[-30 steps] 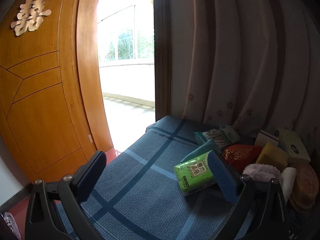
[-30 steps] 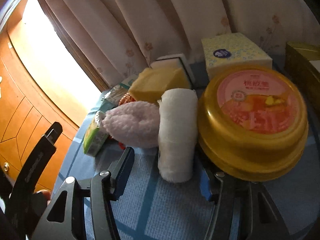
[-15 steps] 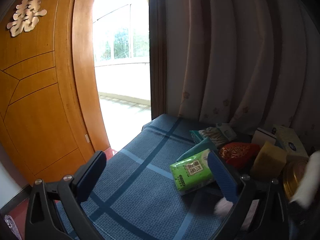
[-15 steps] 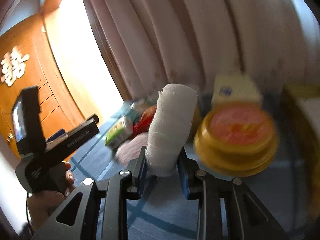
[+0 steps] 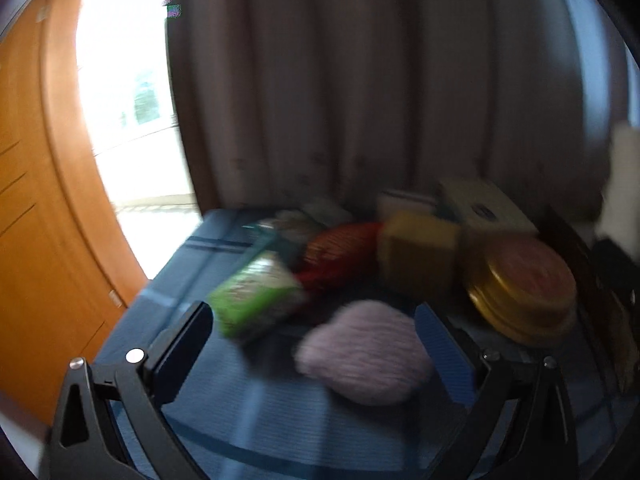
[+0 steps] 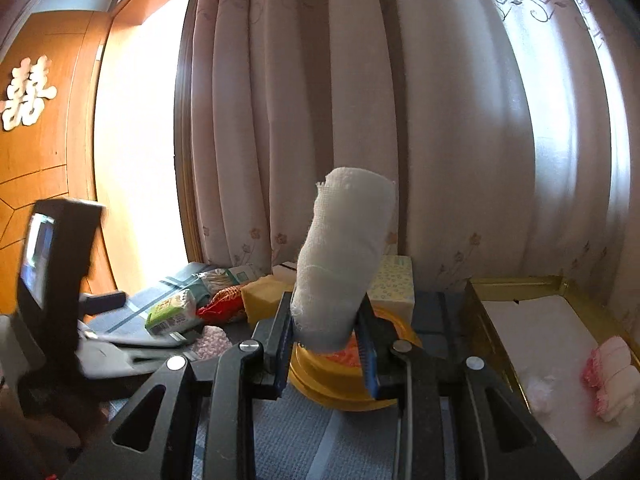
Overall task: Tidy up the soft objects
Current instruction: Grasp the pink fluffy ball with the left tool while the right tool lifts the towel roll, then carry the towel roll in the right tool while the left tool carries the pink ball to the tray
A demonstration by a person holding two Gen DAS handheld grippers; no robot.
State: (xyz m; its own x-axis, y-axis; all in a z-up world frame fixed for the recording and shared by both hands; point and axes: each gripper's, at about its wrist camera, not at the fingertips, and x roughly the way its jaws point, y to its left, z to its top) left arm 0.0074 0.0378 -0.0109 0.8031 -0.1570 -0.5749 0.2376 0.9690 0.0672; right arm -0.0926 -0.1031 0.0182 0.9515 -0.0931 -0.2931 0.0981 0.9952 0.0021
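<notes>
My right gripper [image 6: 326, 346] is shut on a rolled white towel [image 6: 344, 256], which stands up and leans right above the blue table. The towel [image 5: 622, 184] also shows at the far right edge of the left wrist view. My left gripper [image 5: 308, 344] is open, its pads on either side of a fluffy pink pad [image 5: 366, 360] lying on the blue cloth [image 5: 248, 412]. The pink pad [image 6: 210, 342] sits low at the left in the right wrist view. That frame is blurred. A gold box [image 6: 476, 292] with a white lining stands at the right and holds a pink-and-white soft item [image 6: 612, 372].
A green tissue pack [image 5: 256, 296], a red packet [image 5: 344, 248], a yellow sponge [image 5: 416, 256], a patterned tissue box [image 5: 484, 208] and a round gold tin [image 5: 524, 292] crowd the back of the table. Curtains [image 6: 400, 100] hang behind. A wooden door [image 5: 36, 200] stands at the left.
My right gripper closed on the white towel and lifted it off the table. My left gripper swung right, from the green pack to the pink pad.
</notes>
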